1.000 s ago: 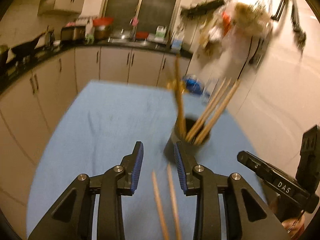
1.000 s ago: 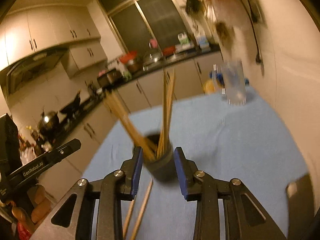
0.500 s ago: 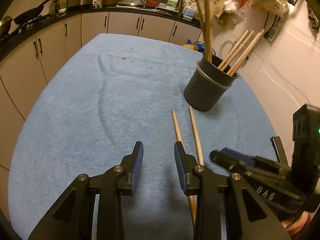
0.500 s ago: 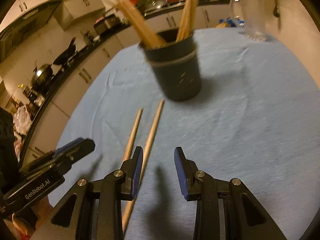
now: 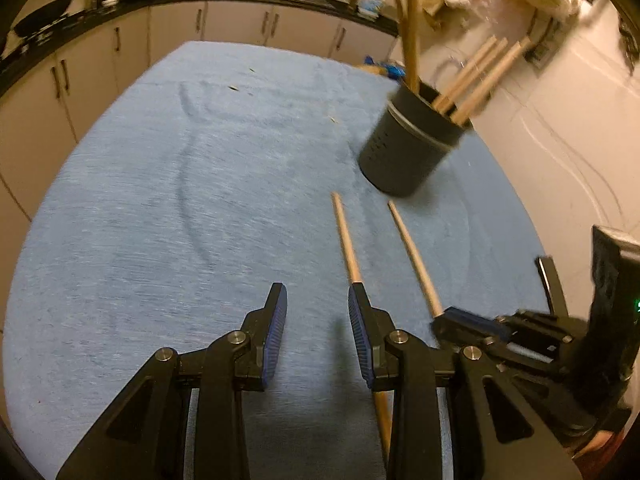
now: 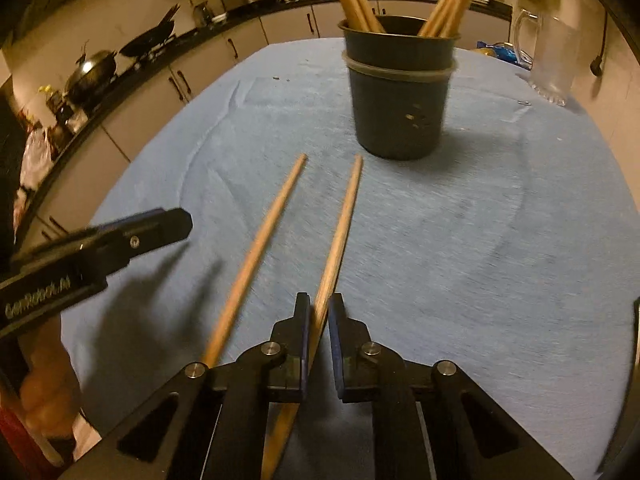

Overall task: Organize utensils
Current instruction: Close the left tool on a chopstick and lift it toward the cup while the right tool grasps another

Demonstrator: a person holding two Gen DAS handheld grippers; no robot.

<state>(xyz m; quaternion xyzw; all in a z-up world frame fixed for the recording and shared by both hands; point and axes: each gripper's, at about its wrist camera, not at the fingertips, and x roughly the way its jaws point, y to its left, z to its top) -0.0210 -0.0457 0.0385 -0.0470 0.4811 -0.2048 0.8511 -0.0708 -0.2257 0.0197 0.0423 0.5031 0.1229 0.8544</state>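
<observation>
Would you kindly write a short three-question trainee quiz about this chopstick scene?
1. True or false: the right gripper has closed on a chopstick.
2. How many chopsticks lie on the cloth? A) one B) two C) four
3. What stands behind them, holding more sticks?

Key: 1 true, its jaws have just been closing; 2 B, the other lies beside the open left gripper; 3 the dark cup.

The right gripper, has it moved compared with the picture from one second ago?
Yes. The right gripper has come down from the dark holder toward the blue cloth, its jaws closing on one chopstick.
</observation>
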